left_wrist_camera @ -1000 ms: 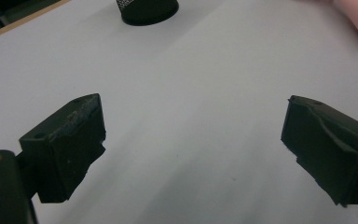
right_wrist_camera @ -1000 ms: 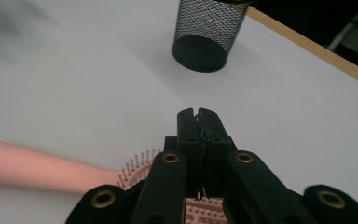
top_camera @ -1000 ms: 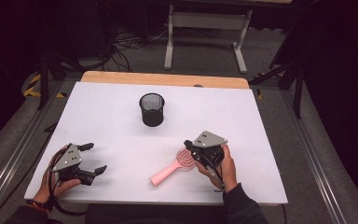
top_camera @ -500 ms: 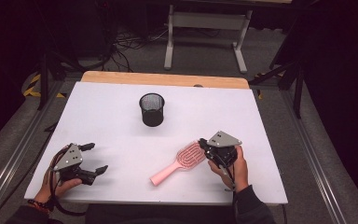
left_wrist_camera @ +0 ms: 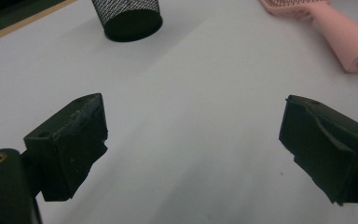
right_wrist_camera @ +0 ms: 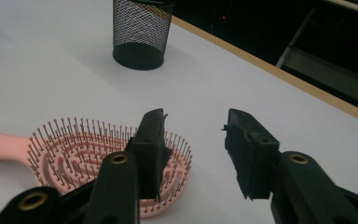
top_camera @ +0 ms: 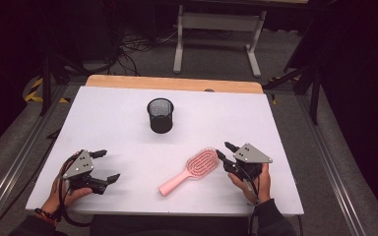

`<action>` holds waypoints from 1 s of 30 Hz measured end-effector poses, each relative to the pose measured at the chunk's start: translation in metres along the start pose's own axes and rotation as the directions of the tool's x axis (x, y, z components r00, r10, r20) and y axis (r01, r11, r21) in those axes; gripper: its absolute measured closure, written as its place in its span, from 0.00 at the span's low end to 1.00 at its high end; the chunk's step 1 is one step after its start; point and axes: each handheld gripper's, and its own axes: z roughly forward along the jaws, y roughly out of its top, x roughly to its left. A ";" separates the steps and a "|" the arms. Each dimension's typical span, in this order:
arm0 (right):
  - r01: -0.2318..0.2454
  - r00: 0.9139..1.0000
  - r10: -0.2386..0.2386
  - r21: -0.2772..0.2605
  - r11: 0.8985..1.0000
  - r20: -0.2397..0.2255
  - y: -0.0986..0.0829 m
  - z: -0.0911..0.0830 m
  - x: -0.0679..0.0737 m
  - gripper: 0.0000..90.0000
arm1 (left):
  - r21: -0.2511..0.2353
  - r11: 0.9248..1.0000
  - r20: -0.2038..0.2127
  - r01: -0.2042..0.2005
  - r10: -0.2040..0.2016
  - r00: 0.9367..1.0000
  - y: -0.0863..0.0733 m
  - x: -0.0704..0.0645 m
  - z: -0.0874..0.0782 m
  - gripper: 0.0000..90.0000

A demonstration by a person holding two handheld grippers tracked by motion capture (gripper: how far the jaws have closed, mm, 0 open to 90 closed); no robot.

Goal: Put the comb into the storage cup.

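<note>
The pink hairbrush (top_camera: 189,170) lies on the bench (top_camera: 118,123), near right. The right claw (top_camera: 222,150), parted and empty, is poised at its head; closing there seems next. The left claw (top_camera: 107,166) is spread wide, idle.

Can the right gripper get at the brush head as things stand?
Probably yes. The right gripper sits open right beside the pink brush, whose head lies bristles-up just off one jaw, with nothing between them on the table. The mesh cup stands well clear.

White table top (top_camera: 128,123) with a wooden far edge, grey carpet floor (top_camera: 216,59), metal stand legs (top_camera: 216,44) — dark room beyond
</note>
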 end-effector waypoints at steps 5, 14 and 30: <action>0.016 0.999 -0.013 -0.061 0.998 0.042 -0.006 -0.010 -0.002 0.46 | -0.016 1.000 0.016 -0.014 0.014 1.000 0.009 -0.006 0.007 0.10; 0.033 0.993 -0.023 -0.083 0.996 0.117 -0.012 -0.018 -0.002 0.17 | -0.033 0.999 0.073 -0.030 0.033 0.997 0.029 -0.020 0.027 0.12; 0.043 0.990 -0.037 -0.039 0.998 0.139 -0.019 -0.017 -0.001 0.09 | 0.023 0.997 0.100 -0.067 0.064 0.993 0.056 -0.049 0.069 0.17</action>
